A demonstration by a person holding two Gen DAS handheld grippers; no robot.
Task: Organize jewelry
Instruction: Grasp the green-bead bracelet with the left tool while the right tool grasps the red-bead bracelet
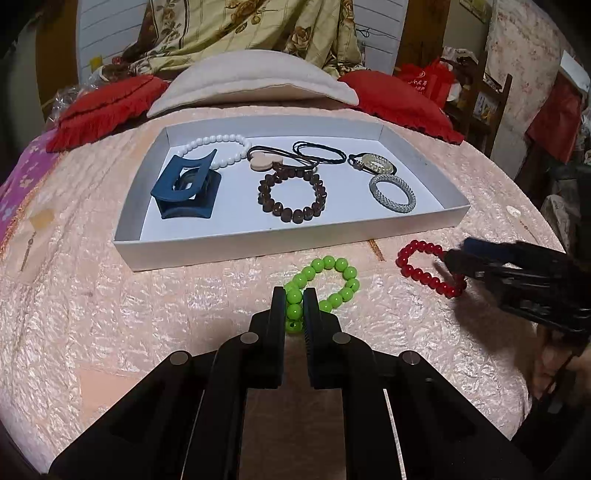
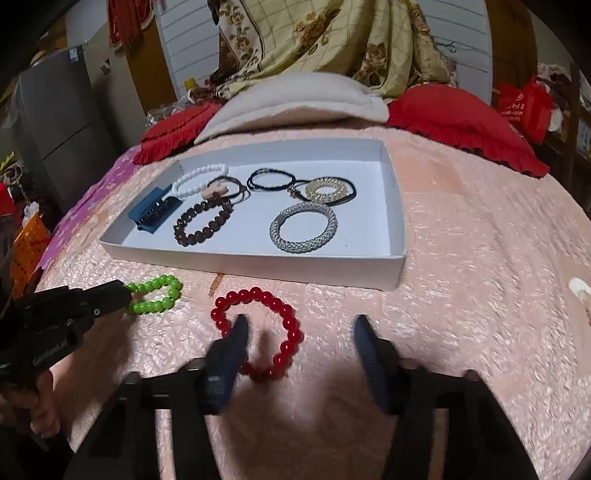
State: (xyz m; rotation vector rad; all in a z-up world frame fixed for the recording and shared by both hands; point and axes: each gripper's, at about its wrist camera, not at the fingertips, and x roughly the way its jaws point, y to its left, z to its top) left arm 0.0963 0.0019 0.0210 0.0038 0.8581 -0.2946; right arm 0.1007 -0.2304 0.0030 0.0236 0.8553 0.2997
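Note:
A white tray on the pink bedspread holds a blue hair claw, a white bead bracelet, a brown bead bracelet, a silver mesh ring and several hair ties. My left gripper is shut on the near end of a green bead bracelet lying in front of the tray. My right gripper is open over a red bead bracelet; its left finger lies inside the loop, its right finger well outside it. The tray also shows in the right wrist view.
Red cushions and a beige pillow lie behind the tray. A floral blanket hangs at the back. A small white object lies on the bedspread at the right.

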